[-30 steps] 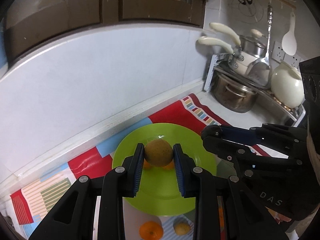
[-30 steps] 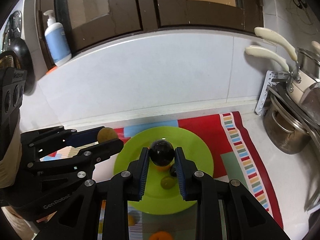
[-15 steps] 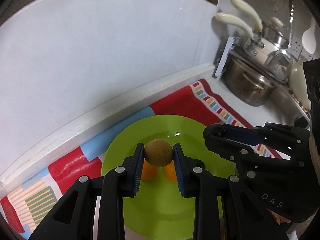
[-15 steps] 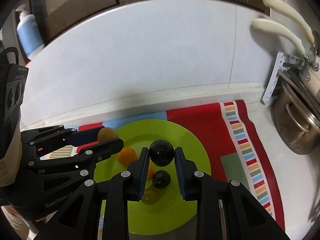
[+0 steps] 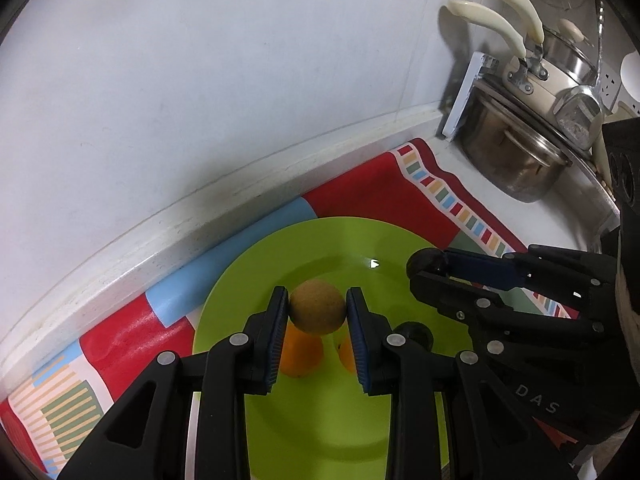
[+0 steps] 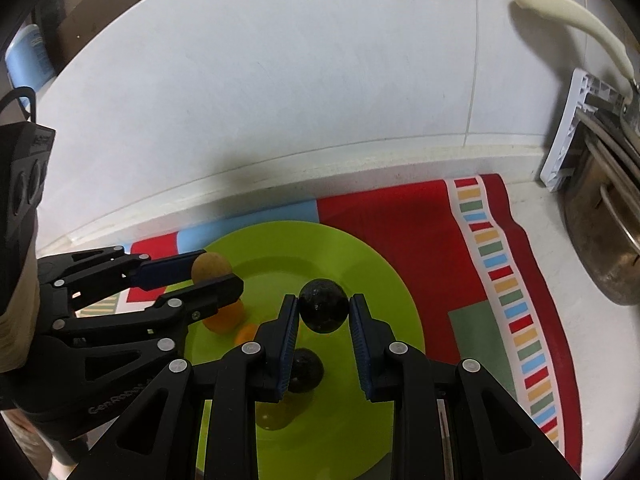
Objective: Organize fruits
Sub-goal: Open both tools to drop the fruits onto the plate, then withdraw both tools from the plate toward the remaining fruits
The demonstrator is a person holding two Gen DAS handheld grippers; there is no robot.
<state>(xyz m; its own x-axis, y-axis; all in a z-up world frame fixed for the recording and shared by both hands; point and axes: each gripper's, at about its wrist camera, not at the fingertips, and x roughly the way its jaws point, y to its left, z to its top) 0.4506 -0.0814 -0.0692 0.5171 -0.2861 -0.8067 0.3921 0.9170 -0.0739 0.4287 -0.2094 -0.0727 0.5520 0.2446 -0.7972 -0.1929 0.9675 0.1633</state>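
Observation:
A lime green plate (image 5: 360, 248) (image 6: 384, 280) lies on a colourful placemat. My left gripper (image 5: 318, 312) is shut on a tan round fruit (image 5: 317, 311) and holds it just above the plate; it also shows in the right wrist view (image 6: 211, 266). My right gripper (image 6: 324, 312) is shut on a black round fruit (image 6: 323, 311) above the plate's middle; it shows in the left wrist view (image 5: 428, 262). On the plate lie two orange fruits (image 5: 300, 354) (image 6: 224, 318), another black fruit (image 6: 304, 370) and a yellow-green fruit (image 6: 276, 412), partly hidden by the fingers.
The red, blue and striped placemat (image 5: 376, 184) (image 6: 432, 216) lies against the white wall. A steel pot (image 5: 508, 160) (image 6: 612, 256) and pans with cream handles (image 5: 488, 20) stand at the right. A blue bottle (image 6: 28, 56) stands far left.
Both grippers have moved forward and down towards the plate with their fruits still held. The plate and the fruits on it look larger and nearer.

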